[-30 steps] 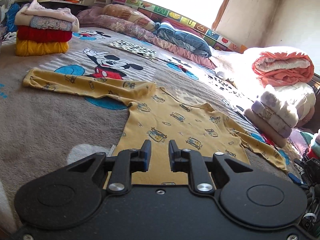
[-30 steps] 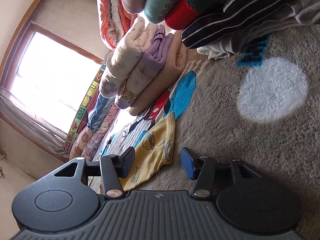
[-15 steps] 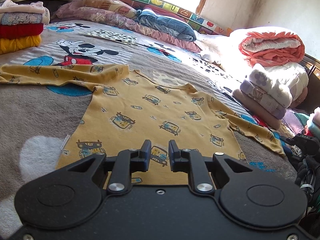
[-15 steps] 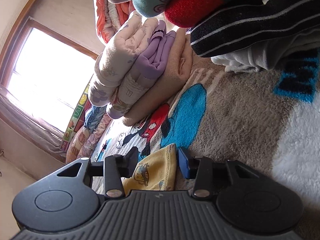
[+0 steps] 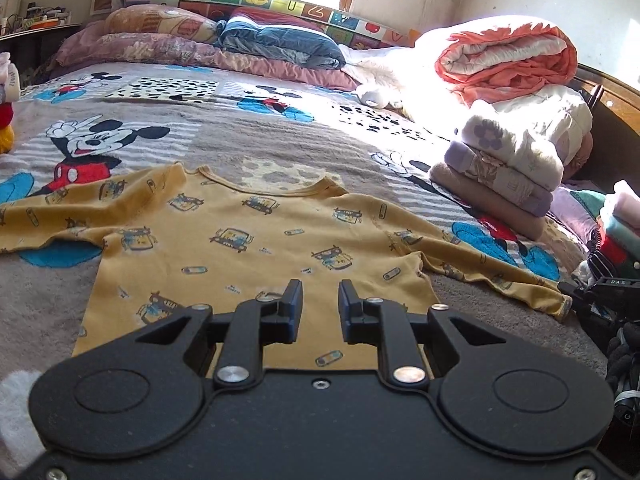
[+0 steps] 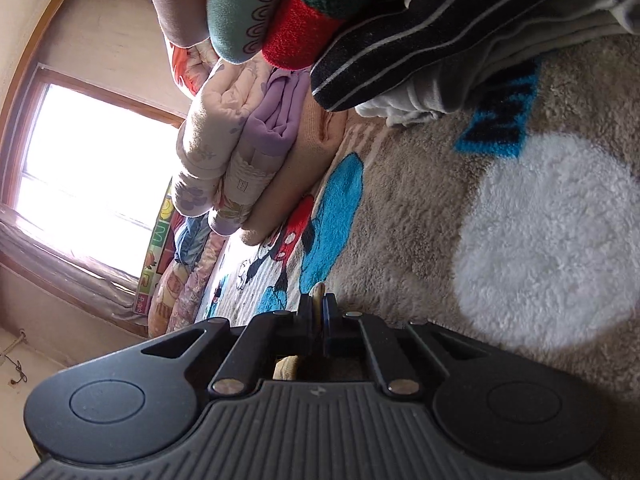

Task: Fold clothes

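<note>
A yellow long-sleeved shirt with small printed cars lies flat and face up on the bed's cartoon blanket, both sleeves spread out sideways. My left gripper hovers over the shirt's lower hem; its jaws are opening and nothing is between them. In the right wrist view, my right gripper is shut on the cuff of the shirt's sleeve, and a sliver of yellow cloth shows between the pads. The left wrist view shows that sleeve end at the right, beside dark gear.
A stack of folded clothes and a rolled orange quilt stand at the bed's right side. Pillows line the headboard under the window. More folded garments crowd close above the right gripper.
The right gripper's jaws closed on the yellow sleeve cuff. The left gripper slid right along the shirt's hem, and its jaws spread a little.
</note>
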Motion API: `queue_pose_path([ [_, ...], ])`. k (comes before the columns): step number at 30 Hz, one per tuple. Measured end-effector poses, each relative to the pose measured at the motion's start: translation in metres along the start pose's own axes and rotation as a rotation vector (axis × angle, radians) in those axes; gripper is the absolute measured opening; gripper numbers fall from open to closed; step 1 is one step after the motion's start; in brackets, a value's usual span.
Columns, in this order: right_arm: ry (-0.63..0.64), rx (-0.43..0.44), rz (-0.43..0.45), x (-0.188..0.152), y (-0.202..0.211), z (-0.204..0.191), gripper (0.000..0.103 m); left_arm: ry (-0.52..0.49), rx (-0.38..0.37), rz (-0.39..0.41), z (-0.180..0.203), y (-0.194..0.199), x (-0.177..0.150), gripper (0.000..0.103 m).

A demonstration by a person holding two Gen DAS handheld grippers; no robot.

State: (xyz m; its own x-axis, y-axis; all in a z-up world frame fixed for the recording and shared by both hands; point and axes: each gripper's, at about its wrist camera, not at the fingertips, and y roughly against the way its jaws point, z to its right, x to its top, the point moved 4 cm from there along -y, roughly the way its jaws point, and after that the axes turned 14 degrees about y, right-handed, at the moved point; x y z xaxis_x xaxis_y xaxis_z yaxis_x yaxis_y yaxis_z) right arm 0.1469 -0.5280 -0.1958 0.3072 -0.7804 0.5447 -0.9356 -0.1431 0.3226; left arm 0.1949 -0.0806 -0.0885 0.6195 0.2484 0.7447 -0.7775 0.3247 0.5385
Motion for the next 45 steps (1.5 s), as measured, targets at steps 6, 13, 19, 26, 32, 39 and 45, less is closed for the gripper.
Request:
queue_pose_path([
  [6, 0.034, -0.003, -0.013, -0.002, -0.004, 0.0, 0.006, -0.23, 0.069, -0.062, 0.035, -0.078, 0.063, 0.029],
  [13, 0.057, -0.011, -0.016, -0.002, -0.01, -0.001, 0.006, -0.426, 0.069, -0.228, 0.035, -0.17, 0.097, 0.029],
  [19, 0.062, -0.005, -0.023, -0.001, -0.013, -0.001, 0.004, -0.387, -0.046, -0.343, 0.024, -0.2, 0.105, 0.029],
  [26, 0.07, 0.0, -0.029, -0.001, -0.015, -0.001, 0.004, -0.373, -0.154, -0.395, 0.021, -0.207, 0.103, 0.029],
  [32, 0.074, 0.016, -0.038, 0.0, -0.017, -0.003, 0.004, -0.397, -0.177, -0.336, 0.016, -0.205, 0.096, 0.002],
  [39, 0.192, 0.051, 0.017, 0.013, -0.011, -0.024, 0.007, -0.21, -0.161, -0.277, -0.013, -0.212, 0.107, 0.002],
  [45, 0.173, 0.04, 0.001, 0.017, -0.017, -0.019, 0.006, -0.116, -0.205, -0.274, -0.02, -0.214, 0.11, 0.002],
])
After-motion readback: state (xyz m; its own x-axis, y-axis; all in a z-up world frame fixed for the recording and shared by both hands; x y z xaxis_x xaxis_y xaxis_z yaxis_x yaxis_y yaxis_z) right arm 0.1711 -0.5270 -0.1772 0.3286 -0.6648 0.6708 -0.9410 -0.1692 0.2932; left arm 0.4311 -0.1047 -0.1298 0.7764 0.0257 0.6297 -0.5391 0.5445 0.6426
